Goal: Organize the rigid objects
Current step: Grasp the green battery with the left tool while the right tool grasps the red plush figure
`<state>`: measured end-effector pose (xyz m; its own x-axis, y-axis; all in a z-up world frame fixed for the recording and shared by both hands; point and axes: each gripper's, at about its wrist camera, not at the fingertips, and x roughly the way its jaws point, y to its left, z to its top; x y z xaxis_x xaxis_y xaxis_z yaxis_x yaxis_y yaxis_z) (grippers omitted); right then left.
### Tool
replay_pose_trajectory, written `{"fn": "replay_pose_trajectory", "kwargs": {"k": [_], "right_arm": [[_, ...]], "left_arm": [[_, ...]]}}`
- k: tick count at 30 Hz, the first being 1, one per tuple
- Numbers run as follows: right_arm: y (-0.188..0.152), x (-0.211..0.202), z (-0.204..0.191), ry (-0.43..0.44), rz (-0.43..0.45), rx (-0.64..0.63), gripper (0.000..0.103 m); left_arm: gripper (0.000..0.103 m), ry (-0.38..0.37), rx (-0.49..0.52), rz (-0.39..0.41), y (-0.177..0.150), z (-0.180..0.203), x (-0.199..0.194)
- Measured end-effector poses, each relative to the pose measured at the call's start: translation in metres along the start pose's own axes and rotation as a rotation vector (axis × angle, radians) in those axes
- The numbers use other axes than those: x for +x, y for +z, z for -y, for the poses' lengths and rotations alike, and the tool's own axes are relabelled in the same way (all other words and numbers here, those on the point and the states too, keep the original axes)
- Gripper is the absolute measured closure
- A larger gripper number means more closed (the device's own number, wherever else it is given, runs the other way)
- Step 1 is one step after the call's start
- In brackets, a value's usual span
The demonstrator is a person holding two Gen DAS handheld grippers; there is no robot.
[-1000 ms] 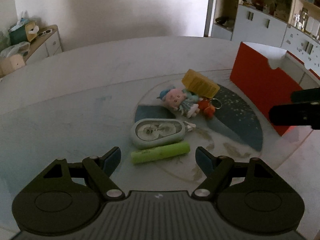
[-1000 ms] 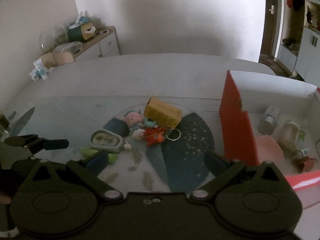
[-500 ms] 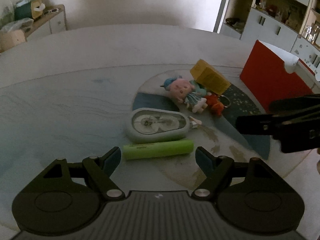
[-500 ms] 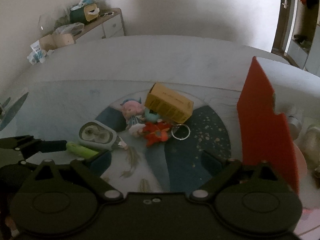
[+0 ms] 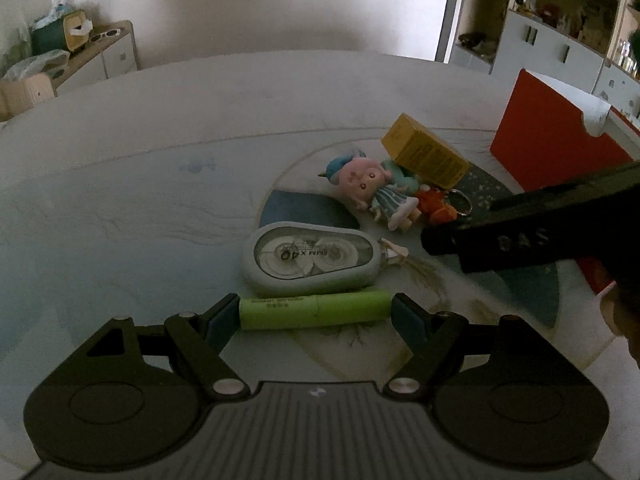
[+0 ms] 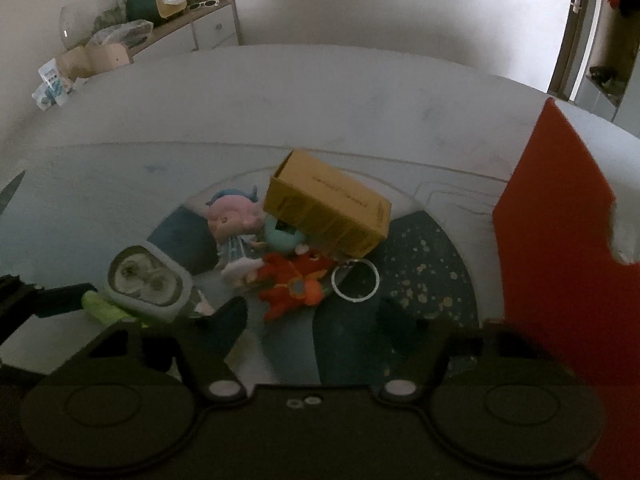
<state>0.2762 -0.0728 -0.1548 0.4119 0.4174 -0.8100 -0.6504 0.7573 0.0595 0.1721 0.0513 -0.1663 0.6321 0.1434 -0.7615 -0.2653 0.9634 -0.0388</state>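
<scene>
Green tube now between left fingers

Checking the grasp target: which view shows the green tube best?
The left wrist view: the green tube lies whole between the left tool's fingers. The right wrist view shows only one end, behind the correction tape dispenser.
</scene>
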Motion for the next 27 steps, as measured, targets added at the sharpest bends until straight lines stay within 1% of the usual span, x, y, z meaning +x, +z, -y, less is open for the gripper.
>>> {"fn": "replay_pose_trajectory", "kwargs": {"k": [5, 7, 8, 9, 13, 14, 20, 27], "right_arm": [[0.001, 0.001, -0.002, -0.004, 0.013, -0.032, 0.047], [0.001, 0.002, -0.004, -0.01, 0.02, -0.046, 0.053], [0.003, 0.002, -0.004, -0.009, 0.022, -0.048, 0.059], [0.003, 0.002, -0.004, -0.004, 0.022, -0.047, 0.068], [0.003, 0.0, -0.004, -0.006, 0.036, -0.05, 0.077], [0.002, 0.0, -0.004, -0.006, 0.04, -0.051, 0.083], [-0.002, -0.012, -0.002, -0.005, 0.056, -0.037, 0.084], [-0.012, -0.044, 0.002, -0.003, 0.092, -0.021, 0.084]], "left_arm": [[0.021, 0.008, 0.006, 0.008, -0.002, 0.0, 0.0], [0.021, 0.008, 0.011, 0.009, -0.002, 0.001, 0.0], [0.021, 0.01, 0.01, 0.01, -0.002, 0.001, 0.0], [0.021, 0.013, 0.009, 0.011, -0.002, 0.001, 0.0], [0.021, 0.018, 0.014, 0.013, -0.003, 0.002, -0.001], [0.021, 0.022, 0.015, 0.013, -0.003, 0.002, -0.001], [0.021, 0.025, 0.014, 0.009, -0.004, 0.001, -0.003], [0.021, 0.01, 0.014, 0.009, -0.005, 0.003, -0.013]]}}
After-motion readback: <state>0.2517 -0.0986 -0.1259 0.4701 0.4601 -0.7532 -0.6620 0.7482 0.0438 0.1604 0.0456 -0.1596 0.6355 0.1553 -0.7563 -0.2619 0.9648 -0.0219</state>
